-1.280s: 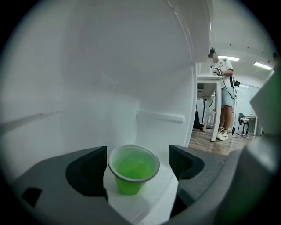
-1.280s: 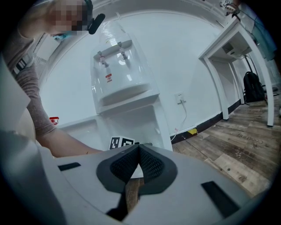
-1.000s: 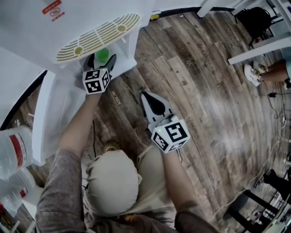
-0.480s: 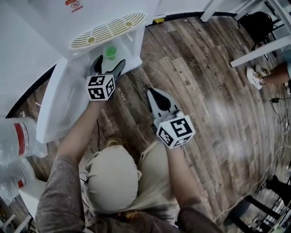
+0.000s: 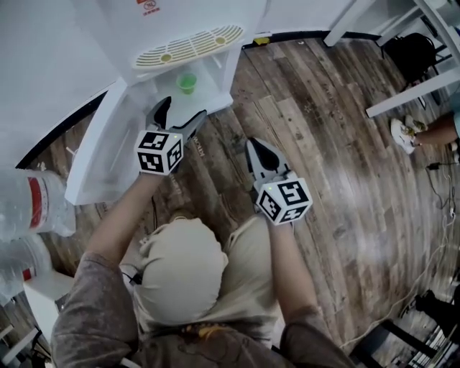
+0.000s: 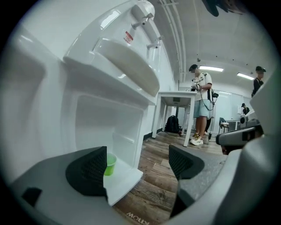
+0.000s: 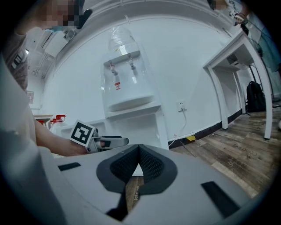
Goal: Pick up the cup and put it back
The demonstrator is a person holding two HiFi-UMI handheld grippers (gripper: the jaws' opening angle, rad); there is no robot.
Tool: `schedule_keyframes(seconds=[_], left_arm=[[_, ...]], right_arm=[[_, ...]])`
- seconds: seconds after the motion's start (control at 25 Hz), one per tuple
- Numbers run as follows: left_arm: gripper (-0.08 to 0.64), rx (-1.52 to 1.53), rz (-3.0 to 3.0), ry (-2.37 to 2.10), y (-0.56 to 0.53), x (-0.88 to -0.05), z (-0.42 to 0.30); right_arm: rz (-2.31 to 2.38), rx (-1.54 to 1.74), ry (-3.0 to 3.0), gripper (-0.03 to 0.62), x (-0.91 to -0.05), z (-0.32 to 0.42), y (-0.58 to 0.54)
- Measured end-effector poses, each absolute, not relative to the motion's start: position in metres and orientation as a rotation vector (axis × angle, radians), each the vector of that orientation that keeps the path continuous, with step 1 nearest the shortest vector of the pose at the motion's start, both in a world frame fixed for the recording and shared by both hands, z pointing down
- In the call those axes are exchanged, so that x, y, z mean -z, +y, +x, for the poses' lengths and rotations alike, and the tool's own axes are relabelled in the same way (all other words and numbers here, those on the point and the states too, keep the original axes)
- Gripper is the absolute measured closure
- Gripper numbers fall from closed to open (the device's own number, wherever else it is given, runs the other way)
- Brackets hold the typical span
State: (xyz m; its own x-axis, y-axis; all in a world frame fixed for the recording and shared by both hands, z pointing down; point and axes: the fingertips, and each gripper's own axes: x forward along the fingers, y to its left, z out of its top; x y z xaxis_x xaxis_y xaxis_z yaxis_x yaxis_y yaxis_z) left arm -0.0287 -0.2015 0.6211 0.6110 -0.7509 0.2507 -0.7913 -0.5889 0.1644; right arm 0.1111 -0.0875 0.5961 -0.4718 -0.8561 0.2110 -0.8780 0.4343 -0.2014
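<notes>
**Green cup in dispenser niche, left gripper open short of it**

The small green cup (image 5: 187, 83) stood upright on the floor of the open niche in the white water dispenser (image 5: 208, 14), below the slotted drip tray (image 5: 190, 44). The left gripper (image 5: 181, 109) hung in front of that niche, jaws spread wide with nothing between them. The cup sat beyond the tips (in the left gripper view it peeked out past the left pad). The right gripper (image 5: 255, 146) was over the wood floor (image 5: 338, 144), jaws pressed together and empty.

The cup looked like thin plastic: probably light, easy to squash or tip, and maybe slick. Whether it held anything could not be told. The best hold was probably across the side wall near mid-height, squeezed gently and kept upright.
</notes>
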Motion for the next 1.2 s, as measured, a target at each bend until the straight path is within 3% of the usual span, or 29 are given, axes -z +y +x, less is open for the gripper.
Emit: schedule_keyframes(seconds=[0.96, 1.2], left_arm=[[0.142, -0.228, 2.629, -1.140, -0.123, -0.592, -0.044], [0.270, -0.244, 2.646, -1.120, -0.120, -0.593, -0.042]], right_arm=[[1.615, -0.481, -2.568, 0.589, -0.604, 0.124, -0.093], [1.604, -0.471, -2.574, 0.589, -0.606, 0.123, -0.094]])
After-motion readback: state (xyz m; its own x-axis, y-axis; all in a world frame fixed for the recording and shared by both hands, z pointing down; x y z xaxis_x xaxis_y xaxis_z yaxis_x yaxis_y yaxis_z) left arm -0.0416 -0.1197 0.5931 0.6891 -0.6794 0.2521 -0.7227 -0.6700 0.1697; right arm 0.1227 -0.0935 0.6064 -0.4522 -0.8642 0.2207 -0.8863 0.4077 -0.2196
